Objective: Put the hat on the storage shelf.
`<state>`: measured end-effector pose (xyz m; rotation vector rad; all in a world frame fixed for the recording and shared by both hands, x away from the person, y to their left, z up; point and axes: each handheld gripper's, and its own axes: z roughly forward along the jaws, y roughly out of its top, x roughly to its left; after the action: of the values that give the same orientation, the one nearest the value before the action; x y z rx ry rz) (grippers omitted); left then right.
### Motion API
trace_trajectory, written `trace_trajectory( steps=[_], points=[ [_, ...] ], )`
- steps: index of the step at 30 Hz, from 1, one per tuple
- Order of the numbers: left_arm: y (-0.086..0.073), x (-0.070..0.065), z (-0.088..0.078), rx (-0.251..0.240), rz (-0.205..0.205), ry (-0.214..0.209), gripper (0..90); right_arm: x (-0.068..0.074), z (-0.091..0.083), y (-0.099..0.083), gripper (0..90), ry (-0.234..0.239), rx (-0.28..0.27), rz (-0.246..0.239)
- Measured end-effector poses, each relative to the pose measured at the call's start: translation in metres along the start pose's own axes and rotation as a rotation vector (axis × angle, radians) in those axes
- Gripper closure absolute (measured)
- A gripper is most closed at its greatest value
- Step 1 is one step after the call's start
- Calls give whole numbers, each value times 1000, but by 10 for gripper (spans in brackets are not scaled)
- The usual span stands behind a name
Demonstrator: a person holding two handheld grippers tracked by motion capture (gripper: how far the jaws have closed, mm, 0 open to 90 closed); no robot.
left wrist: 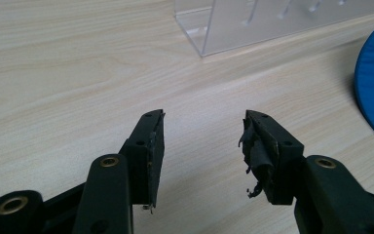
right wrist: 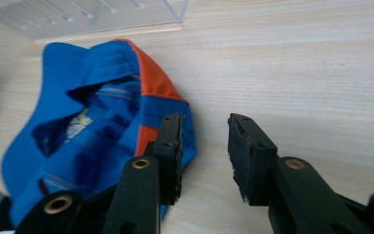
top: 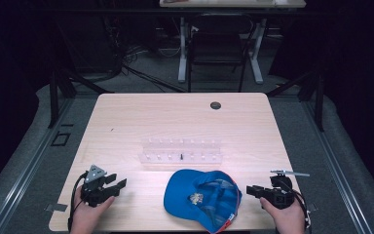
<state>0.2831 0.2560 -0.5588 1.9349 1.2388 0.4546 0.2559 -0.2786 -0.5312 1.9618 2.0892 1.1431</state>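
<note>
- lying upside down at the lower middle of the high view is a blue cap, its hollow facing up and an orange panel at its back edge; in the right gripper view the cap spreads over the left half of the frame.
- behind it, toward the middle of the frame, stands a clear acrylic rack with rows of small pegs, apart from the cap.
- the right gripper sits at the lower right, pointing at the cap; its jaws are spread with nothing between them, the left one overlapping the cap's edge in its own view, though i cannot tell whether it touches.
- the left gripper rests at the lower left, well apart from the cap, jaws spread over bare wood; one pad has frayed black tape.
- by my reading nothing is done yet: the cap is ungripped, and taking hold of it and moving it is all still ahead.
- the table is pale wood with a dark round grommet near its far edge.
- beyond it the room is dark: grey floor, cables, a black chair and a white-legged desk along the top of the frame.
</note>
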Motion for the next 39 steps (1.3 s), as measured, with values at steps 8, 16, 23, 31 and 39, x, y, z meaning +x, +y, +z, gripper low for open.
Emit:
trace_trajectory(
  steps=[8, 16, 23, 31, 39],
  points=[
    [0, -1, 0, 7, 5, -5, 508, 4, -3, 2, 682, 85, 45, 25],
    [0, -3, 3, 17, 4, -16, 509, 9, -3, -1, 663, 193, 94, 35],
    [0, -4, 4, 26, 14, -21, 509, 4, 3, -8, 651, 222, 122, 72],
    [0, -5, 5, 29, 17, -18, 509, 2, 16, -14, 616, 287, 153, 114],
    [0, -5, 6, 27, 19, -22, 509, 3, 31, -17, 612, 340, 205, 159]
  ],
)
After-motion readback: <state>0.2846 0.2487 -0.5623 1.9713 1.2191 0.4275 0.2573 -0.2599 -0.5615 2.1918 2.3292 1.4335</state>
